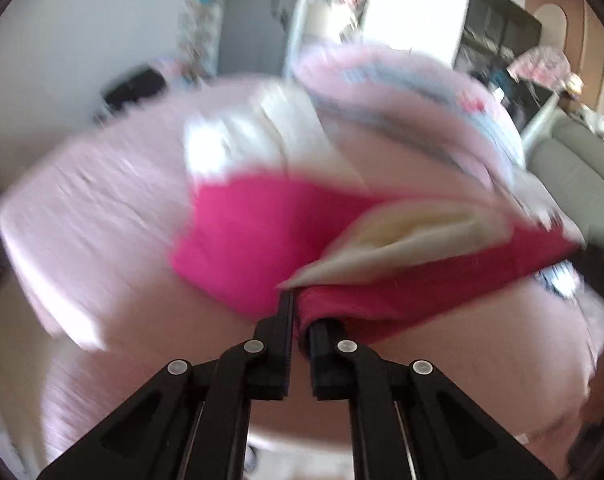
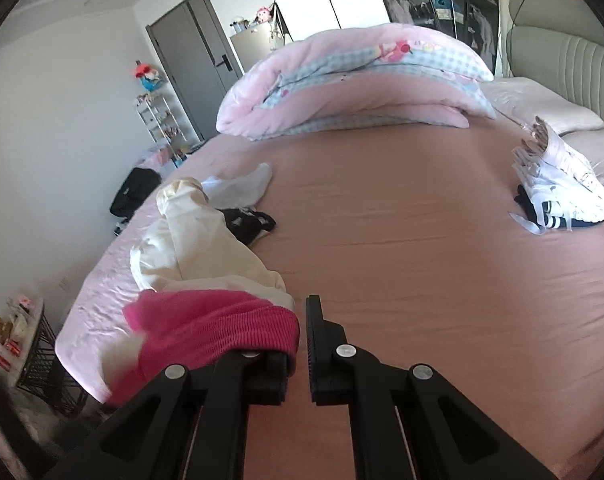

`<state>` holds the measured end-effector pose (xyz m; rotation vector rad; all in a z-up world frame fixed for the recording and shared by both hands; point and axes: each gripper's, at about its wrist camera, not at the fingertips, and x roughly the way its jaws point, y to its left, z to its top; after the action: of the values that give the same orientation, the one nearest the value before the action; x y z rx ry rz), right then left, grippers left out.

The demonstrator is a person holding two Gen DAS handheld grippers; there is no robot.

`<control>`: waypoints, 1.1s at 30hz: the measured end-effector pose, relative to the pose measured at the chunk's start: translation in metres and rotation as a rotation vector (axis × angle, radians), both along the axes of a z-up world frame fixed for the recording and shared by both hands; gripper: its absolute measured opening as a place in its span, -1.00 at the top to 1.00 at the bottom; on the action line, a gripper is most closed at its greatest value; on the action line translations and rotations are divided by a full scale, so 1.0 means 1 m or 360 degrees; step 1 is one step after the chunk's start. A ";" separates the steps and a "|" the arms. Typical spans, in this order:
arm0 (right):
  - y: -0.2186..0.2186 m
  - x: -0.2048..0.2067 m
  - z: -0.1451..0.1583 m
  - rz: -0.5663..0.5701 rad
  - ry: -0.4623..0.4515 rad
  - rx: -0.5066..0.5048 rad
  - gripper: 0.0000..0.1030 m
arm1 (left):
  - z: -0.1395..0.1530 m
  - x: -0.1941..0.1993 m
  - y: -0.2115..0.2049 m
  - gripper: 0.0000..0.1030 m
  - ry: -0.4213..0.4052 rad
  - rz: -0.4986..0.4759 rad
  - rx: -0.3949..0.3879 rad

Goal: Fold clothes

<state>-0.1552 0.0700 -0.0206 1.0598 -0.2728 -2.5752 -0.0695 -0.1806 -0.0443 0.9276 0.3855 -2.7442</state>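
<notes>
Pinched between the left gripper [image 1: 299, 308] fingers, the pink knit garment [image 1: 237, 232] stretches ahead over the bed [image 1: 101, 208]. Right gripper [image 2: 302, 320] has it draped over its left finger, jaws slightly apart; whether it clamps, I cannot tell. Keep the hem taut, lay flat.

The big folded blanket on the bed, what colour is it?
Pink with blue-and-white checks, clearest in the right wrist view: blanket.

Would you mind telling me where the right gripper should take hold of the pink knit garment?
Probably at the ribbed hem of the pink garment, which lies draped over the left finger of the right gripper. The jaws stand slightly apart with that thick edge beside the gap. Come from the garment's right, slide the hem between them, then close. The left gripper already pinches another edge.
</notes>
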 end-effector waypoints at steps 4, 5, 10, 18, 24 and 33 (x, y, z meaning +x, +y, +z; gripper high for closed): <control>-0.007 0.013 0.019 0.0010 0.0080 0.0013 0.92 | 0.064 0.002 -0.001 0.90 0.0228 -0.0017 -0.0158; -0.006 0.018 0.025 -0.0026 0.0127 -0.0002 0.92 | 0.079 0.002 0.002 0.90 0.0284 -0.0051 -0.0195; 0.041 0.063 0.125 -0.0230 0.0622 -0.0184 0.92 | 0.171 0.019 0.035 0.91 0.0642 -0.0404 -0.0245; 0.132 0.078 0.268 -0.0121 0.0820 -0.0272 0.92 | 0.294 0.017 0.071 0.91 0.1043 -0.0703 -0.0195; 0.154 0.102 0.323 -0.0108 0.1031 -0.0228 0.92 | 0.319 -0.019 0.093 0.91 0.1021 -0.0819 -0.0227; 0.159 0.079 0.242 -0.0159 0.0631 -0.0048 0.82 | 0.269 -0.058 0.117 0.90 0.0760 -0.0957 -0.0092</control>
<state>-0.0762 0.2290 0.2212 0.5171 -0.2660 -2.7868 -0.1276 -0.0641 0.2246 0.3970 0.1017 -3.5083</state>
